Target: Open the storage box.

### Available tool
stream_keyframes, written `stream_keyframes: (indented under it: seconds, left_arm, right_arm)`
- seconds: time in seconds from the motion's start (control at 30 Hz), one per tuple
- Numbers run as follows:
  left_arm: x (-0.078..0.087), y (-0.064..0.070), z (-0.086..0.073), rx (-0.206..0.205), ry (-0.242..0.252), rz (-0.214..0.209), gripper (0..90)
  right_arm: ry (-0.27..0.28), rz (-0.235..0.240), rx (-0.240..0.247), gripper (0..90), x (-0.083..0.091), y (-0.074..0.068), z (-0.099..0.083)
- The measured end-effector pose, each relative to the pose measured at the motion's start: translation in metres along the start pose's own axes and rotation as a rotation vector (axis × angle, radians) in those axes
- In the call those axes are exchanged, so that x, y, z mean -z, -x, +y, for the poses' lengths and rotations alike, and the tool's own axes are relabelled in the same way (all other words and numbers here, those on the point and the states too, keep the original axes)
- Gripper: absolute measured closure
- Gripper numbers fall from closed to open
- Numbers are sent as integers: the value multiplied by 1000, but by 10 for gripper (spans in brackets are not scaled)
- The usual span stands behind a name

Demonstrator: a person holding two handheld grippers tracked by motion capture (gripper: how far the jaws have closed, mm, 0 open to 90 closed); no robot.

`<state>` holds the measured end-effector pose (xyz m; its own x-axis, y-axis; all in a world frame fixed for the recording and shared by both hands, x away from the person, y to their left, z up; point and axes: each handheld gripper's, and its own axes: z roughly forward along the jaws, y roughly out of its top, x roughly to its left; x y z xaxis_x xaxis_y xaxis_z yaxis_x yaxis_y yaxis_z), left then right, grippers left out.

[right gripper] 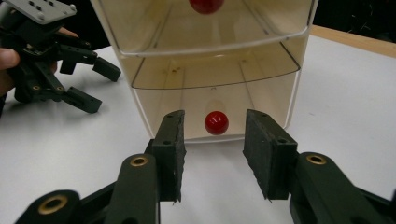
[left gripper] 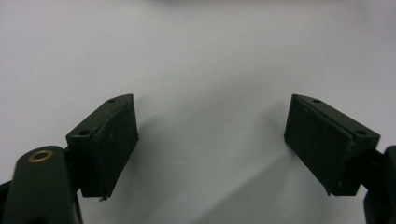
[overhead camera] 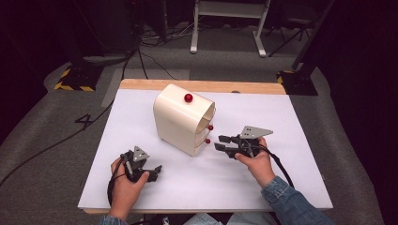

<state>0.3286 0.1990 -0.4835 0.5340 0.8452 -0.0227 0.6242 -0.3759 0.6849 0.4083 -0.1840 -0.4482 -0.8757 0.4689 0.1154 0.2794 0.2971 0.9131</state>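
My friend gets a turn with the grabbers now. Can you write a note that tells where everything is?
Right hand-held gripper: open, holding nothing, jaws lined up on either side of the red knob of the bottom drawer, not touching it.
Left hand-held gripper: open, holding nothing, low over the white table, apart from the cabinet.
Cream drawer cabinet: upright mid-table, drawer fronts facing the right hand-held gripper; another red knob sits on its top.
Done: the approach. All drawers look shut.
Left: probably close on the bottom knob and pull that drawer out.
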Motion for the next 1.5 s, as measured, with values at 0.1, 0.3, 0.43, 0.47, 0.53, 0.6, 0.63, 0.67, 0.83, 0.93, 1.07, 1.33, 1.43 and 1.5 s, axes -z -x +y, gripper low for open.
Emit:
stream_keyframes:
  seconds: [0.1, 0.3, 0.43, 0.47, 0.53, 0.6, 0.63, 0.67, 0.83, 0.93, 1.07, 1.33, 1.43, 1.5]
  left_arm:
    - [0, 0, 0, 3, 1, 1, 174]
    - [0, 0, 0, 0, 0, -1, 175]
    - [0, 0, 0, 1, -1, -1, 174]
    - [0, 0, 0, 0, -1, -1, 174]
    - [0, 0, 0, 1, -2, -1, 174]
    - [0, 0, 0, -1, 0, 0, 174]
    - [0, 0, 0, -1, 0, 0, 174]
    - [0, 0, 0, 1, -1, -2, 174]
    - [0, 0, 0, 0, 0, 0, 174]
    - [0, 0, 0, 0, 0, -1, 174]
    - [0, 0, 0, 0, 0, -1, 174]
    - [0, 0, 0, 0, 0, -1, 174]
    - [0, 0, 0, 1, 0, -1, 174]
    - [0, 0, 0, 0, 0, -1, 174]
  right_arm:
    - [-20, -6, 4, 602, -9, 2, -2]
    - [-47, -9, 24, 634, -26, 1, -4]
    - [-50, -6, 33, 675, -34, 2, -5]
    - [-52, -5, 38, 702, -35, 2, -6]
    - [-52, -8, 47, 738, -38, 2, -6]
    - [-53, -12, 54, 742, -39, 2, -6]
    - [-53, -12, 54, 742, -39, 2, -6]
    - [-53, -16, 68, 742, -39, 1, -6]
    - [-60, -19, 73, 742, -36, 1, -6]
    - [-71, -21, 78, 742, -32, 0, -6]
    - [-74, -23, 80, 742, -25, -1, -6]
    - [-66, -27, 74, 741, -1, -3, -11]
    - [-70, -28, 71, 741, 7, -4, -13]
    - [-70, -30, 72, 741, 13, -4, -16]
